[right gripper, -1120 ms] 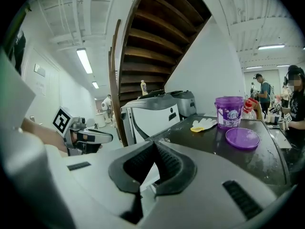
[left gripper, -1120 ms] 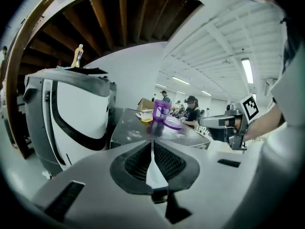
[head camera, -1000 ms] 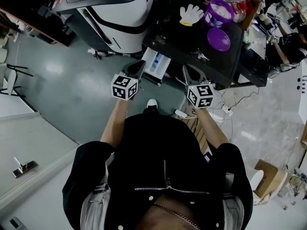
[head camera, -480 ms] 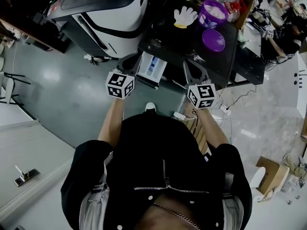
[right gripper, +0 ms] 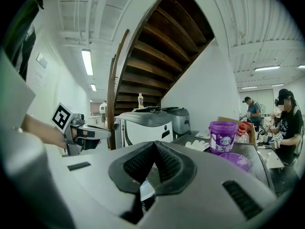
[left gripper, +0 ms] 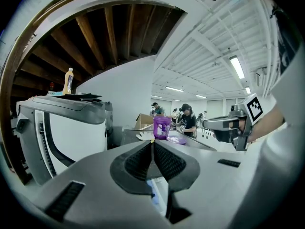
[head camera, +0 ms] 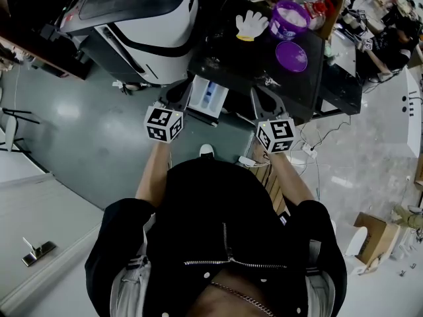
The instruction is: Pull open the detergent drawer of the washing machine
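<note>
Hovering, jaws together and empty, left gripper (head camera: 176, 94) and right gripper (head camera: 256, 92) flank the detergent drawer (head camera: 207, 96) jutting from the washing machine (head camera: 231, 61); a stray knock could wrench it.

The washing machine's dark top (head camera: 264, 71), directly before me, carries three things: a white glove (head camera: 251, 24) at its far left, a purple tub (head camera: 291, 17) standing upright just right of the glove, and a purple lid (head camera: 291, 56) lying flat on the near side of the tub. The grey floor (head camera: 92, 137) below bears a white-and-black machine (head camera: 142, 25) left of the washer and a white power strip (head camera: 249, 158) with its cables near my feet.
</note>
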Motion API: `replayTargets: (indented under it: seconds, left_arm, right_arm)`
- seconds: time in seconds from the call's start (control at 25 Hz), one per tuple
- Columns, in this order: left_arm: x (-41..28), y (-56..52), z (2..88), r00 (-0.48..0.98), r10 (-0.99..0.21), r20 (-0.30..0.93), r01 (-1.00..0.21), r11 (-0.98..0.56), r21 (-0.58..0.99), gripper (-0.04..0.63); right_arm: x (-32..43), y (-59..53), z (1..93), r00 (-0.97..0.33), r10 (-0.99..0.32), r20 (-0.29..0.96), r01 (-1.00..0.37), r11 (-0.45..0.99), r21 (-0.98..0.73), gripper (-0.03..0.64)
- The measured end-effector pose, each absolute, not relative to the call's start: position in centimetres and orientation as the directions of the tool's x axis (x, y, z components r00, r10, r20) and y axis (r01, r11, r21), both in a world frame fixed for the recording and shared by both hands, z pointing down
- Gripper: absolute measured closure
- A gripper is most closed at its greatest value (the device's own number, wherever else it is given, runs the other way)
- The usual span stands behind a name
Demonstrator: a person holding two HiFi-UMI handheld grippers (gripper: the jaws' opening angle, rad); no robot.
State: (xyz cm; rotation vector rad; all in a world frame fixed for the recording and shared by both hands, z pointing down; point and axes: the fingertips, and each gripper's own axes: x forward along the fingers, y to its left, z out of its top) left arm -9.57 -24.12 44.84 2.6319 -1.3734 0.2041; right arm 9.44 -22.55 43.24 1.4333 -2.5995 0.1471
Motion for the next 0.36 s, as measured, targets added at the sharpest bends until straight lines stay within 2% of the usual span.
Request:
replayTargets:
  seconds: [0.36]
  left_arm:
    - [-9.54,-24.82,45.46,0.587,-0.786,0.196,-0.809,-0.579,0.102,0.566]
  right_arm:
    - [9.35,-23.29,43.57,-0.519,-0.832,0.197,-0.849,0.528,-0.009,0.614]
